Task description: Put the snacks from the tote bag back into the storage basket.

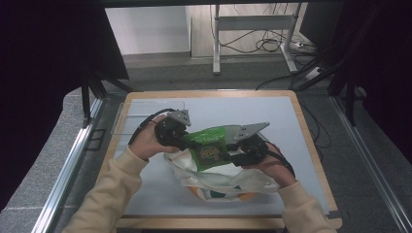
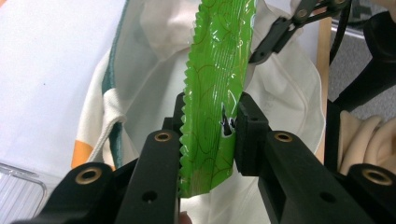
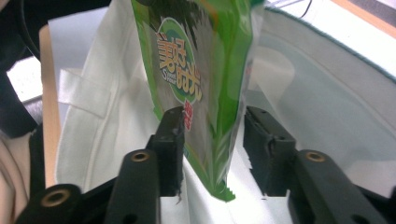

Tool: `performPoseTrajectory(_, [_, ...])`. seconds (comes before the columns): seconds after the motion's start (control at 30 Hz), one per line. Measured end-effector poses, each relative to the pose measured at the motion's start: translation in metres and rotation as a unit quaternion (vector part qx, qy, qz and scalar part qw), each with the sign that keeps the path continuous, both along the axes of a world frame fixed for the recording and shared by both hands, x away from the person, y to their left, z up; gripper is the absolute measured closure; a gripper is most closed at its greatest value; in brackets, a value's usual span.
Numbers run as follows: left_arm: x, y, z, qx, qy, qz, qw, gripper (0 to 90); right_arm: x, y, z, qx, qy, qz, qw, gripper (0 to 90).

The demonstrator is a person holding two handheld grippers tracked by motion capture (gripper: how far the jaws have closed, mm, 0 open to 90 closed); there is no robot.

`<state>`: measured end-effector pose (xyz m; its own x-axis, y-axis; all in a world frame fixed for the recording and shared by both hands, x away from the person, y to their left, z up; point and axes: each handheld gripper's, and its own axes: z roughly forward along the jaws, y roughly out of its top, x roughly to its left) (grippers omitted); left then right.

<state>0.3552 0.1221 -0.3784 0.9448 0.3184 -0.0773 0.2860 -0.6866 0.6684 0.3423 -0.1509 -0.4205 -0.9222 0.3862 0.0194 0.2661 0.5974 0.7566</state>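
A green snack bag with orange lettering hangs between my two grippers over a white tote bag with orange and teal patches. My left gripper is shut on the bag's crimped edge, its jaws pressing on both faces. My right gripper holds the opposite side. In the right gripper view its jaws sit tight against both faces of the puffed bag. The tote's open mouth lies right under the bag.
The tote lies on a pale blue mat on a wood-edged table. A clear plastic tray sits at the back left, behind my left hand. Desk legs and cables stand on the floor beyond the table.
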Motion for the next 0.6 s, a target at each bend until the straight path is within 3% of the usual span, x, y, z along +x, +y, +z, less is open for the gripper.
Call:
performPoseTrajectory(0.3, [-0.001,0.013,0.008,-0.019,-0.006,0.015,0.9997,74.8,-0.008,-0.021,0.011,0.036,-0.004,-0.027,0.9990,45.4])
performPoseTrajectory(0.6, [-0.002,0.026,0.023,-0.044,-0.015,0.020,0.9987,74.8,-0.012,-0.034,0.009,0.042,-0.001,-0.042,0.9982,43.7])
